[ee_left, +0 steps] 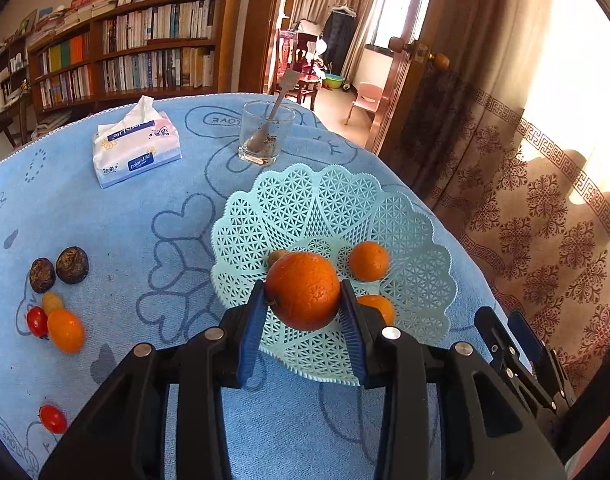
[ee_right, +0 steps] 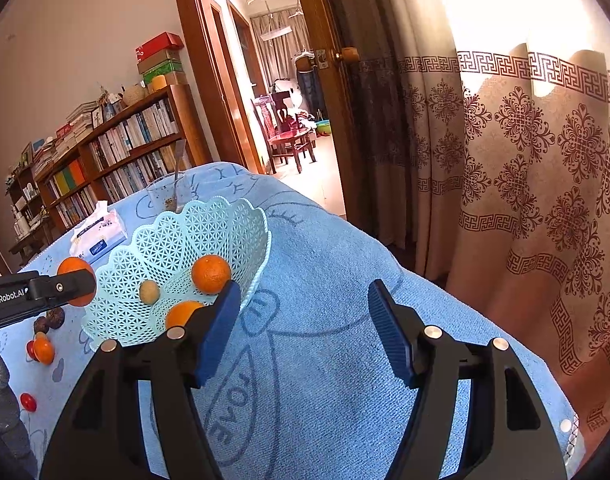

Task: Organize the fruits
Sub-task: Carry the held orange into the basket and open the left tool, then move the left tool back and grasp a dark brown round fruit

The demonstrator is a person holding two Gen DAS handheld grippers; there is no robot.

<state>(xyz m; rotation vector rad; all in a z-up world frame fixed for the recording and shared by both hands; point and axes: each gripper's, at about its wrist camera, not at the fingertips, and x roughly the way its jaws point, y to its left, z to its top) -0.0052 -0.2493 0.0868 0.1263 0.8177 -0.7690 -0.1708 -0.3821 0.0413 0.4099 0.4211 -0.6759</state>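
The left gripper (ee_left: 303, 300) holds a large orange (ee_left: 303, 290) between its blue pads, jaws closed on the fruit's two sides. In the left wrist view the orange hangs over the near half of the mint lattice basket (ee_left: 289, 200), hiding part of the basket floor.

Basket contents:
- One small orange (ee_left: 369, 261) at 2 o'clock from the held fruit.
- A second small orange (ee_left: 379, 307) at 4 o'clock, half covered by the right-hand pad.
- A small tan fruit (ee_left: 276, 257) at 11 o'clock, mostly hidden; the right wrist view shows it whole (ee_right: 149, 291).

On the blue towel (ee_left: 145, 208) covering the desk, at 9 o'clock from the basket, lie two dark wrinkled fruits (ee_left: 60, 269), a yellow-orange tomato (ee_left: 65, 330), a smaller yellow one (ee_left: 52, 302) and a red tomato (ee_left: 37, 321). Another red tomato (ee_left: 53, 419) lies at 7 o'clock, near the frame edge.

The right gripper (ee_right: 305, 328) stands over bare towel at 4 o'clock from the basket, jaws spread wide with nothing between them.

At 12 o'clock beyond the basket stand a glass with a spoon (ee_left: 266, 133) and a tissue pack (ee_left: 136, 148); the glass contents cannot be identified.
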